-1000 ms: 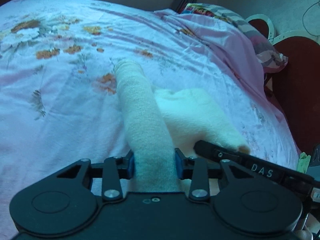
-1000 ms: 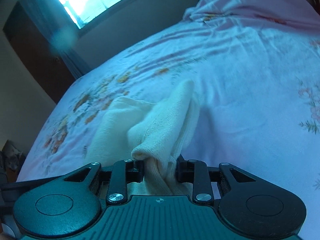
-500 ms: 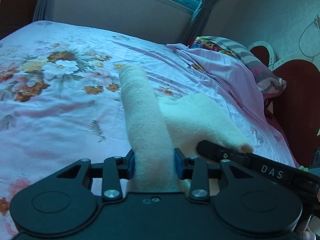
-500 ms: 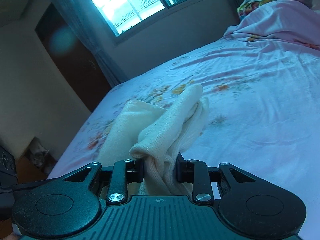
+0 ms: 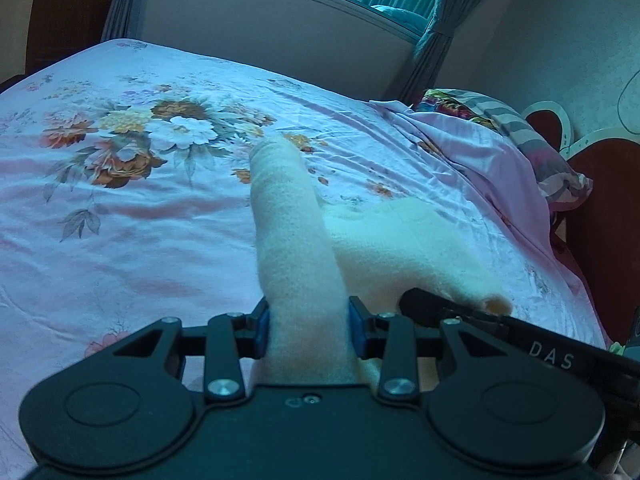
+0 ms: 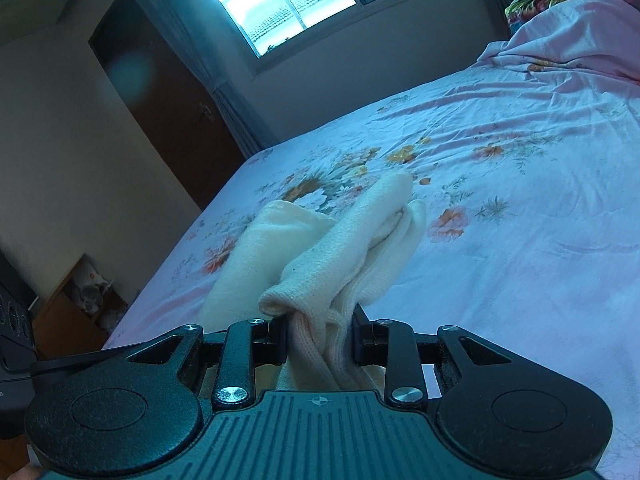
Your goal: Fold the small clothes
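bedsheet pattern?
Pale pink bedsheet with a floral print, orange and white flowers; clearest in the left wrist view.

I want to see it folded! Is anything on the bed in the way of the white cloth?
Nothing visible. Both tools, left and right, already grip the cream cloth, and the floral bedsheet ahead looks bare.

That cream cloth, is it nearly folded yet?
Not yet, it seems. Picking up looks done: the left hand-held gripper and the right hand-held gripper are each shut on a bunched part of the cloth, held over the bed. No flat, finished fold shows. Laying it down and folding it is left.
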The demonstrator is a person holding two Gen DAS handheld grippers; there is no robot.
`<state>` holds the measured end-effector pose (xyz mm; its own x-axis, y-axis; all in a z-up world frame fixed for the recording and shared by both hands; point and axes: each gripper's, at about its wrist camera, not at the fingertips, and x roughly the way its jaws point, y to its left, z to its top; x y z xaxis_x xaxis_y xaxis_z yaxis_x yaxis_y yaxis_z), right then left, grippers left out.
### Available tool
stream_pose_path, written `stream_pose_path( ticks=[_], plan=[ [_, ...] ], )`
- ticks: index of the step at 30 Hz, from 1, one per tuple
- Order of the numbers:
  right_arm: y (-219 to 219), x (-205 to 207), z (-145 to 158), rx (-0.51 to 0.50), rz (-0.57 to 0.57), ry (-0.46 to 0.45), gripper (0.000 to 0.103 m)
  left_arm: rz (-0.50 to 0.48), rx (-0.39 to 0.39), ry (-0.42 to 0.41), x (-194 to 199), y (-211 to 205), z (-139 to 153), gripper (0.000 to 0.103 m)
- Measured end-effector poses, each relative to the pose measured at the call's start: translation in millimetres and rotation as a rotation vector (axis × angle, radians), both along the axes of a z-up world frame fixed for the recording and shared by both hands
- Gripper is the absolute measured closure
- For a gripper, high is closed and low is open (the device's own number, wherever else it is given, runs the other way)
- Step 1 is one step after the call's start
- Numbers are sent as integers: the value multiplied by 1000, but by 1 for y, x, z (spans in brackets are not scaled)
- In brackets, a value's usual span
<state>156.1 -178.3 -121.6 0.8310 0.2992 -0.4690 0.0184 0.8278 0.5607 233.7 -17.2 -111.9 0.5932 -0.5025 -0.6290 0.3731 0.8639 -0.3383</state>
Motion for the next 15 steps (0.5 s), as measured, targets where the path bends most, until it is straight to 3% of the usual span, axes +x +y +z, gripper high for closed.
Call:
stream_pose_path(
  ticks=[4,11,13,15],
  plan=[
    [1,6,-18,5,0,28,75,21,1,19,5,5,-16,68],
    [-9,6,-71,-36,-32,142,74,19,96,92,8,-2,-70,67],
    [-15,6,-89,-50,-43,185,73,33,124,114,9,2,-87,59],
    [-18,5,-99,-73,-55,213,65,35,117,126,9,6,-93,55]
  ],
)
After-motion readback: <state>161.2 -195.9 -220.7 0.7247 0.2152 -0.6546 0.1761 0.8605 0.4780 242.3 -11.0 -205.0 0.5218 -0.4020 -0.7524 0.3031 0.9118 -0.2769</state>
